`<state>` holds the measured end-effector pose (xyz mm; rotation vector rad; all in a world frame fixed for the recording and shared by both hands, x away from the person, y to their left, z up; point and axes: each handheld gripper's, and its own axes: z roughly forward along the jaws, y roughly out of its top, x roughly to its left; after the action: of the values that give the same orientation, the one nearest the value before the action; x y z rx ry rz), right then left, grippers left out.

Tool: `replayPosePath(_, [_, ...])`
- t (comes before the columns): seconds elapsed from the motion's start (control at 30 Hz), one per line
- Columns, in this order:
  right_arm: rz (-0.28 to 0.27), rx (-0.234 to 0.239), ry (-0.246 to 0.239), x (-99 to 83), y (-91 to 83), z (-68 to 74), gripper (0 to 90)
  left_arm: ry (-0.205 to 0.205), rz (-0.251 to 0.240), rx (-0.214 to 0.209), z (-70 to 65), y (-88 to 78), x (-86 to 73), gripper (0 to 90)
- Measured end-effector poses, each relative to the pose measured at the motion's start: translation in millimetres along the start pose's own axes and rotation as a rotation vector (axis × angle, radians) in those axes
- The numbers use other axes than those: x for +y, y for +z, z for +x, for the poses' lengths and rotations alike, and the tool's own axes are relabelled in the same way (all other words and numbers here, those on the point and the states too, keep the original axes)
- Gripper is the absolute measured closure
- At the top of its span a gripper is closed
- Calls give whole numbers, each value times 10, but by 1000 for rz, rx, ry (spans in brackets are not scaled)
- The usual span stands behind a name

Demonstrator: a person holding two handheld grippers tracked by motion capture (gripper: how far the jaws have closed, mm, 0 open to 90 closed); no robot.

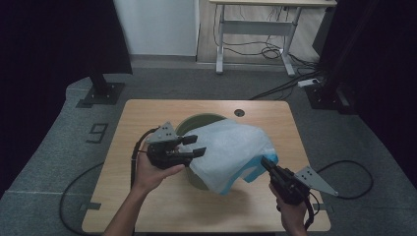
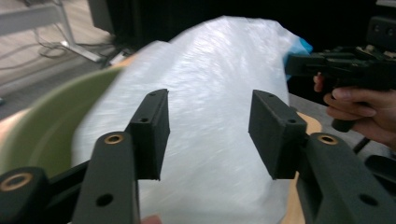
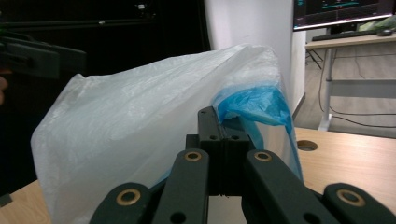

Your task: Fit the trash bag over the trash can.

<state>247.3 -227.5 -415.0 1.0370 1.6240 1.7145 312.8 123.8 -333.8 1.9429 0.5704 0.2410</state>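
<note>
Right gripper (image 1: 268, 162) at the near edge, jaws pinched on the blue-trimmed hem of the white plastic bag (image 1: 231, 150). Left gripper (image 1: 193, 145) parted, nothing gripped, beside the bag. Bag draped over the green bin (image 1: 194, 123) mid-table (image 1: 147, 110).

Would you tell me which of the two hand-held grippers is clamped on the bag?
The right hand-held gripper: jaws shut on the plastic bag. The left hand-held gripper is open.

Green bin (image 1: 196, 123): mostly covered by the white bag (image 1: 231, 152) draped over it; just its far rim and a sliver of wall show.
Bin rim (image 2: 56, 116): blurred in the left gripper view.
Bag's blue edge (image 3: 252, 105): where it meets the right gripper's (image 3: 218, 140) closed fingers is hidden.
Tabletop (image 1: 162, 196): its near edge is cut off.
</note>
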Motion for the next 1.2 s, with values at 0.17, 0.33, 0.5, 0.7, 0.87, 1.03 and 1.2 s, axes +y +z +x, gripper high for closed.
replayPosePath(0.17, [3,23,-6,6,73,74,885,5,35,-26,-44,146,-40,385])
replayPosePath(0.33, [2,45,-7,27,131,138,885,0,84,-54,-92,290,-69,296])
replayPosePath(0.5, [3,58,-7,29,160,181,885,13,117,-33,-140,406,-83,355])
replayPosePath(0.7, [-8,67,-8,58,142,195,885,-12,156,-67,-129,500,-94,595])
replayPosePath(0.87, [-21,74,-7,83,123,194,886,-27,182,-115,-110,542,-118,738])
replayPosePath(1.03, [-22,74,-6,75,117,193,886,-35,180,-130,-95,537,-125,877])
replayPosePath(1.2, [-21,71,-3,65,109,180,886,-37,163,-132,-81,507,-132,899])
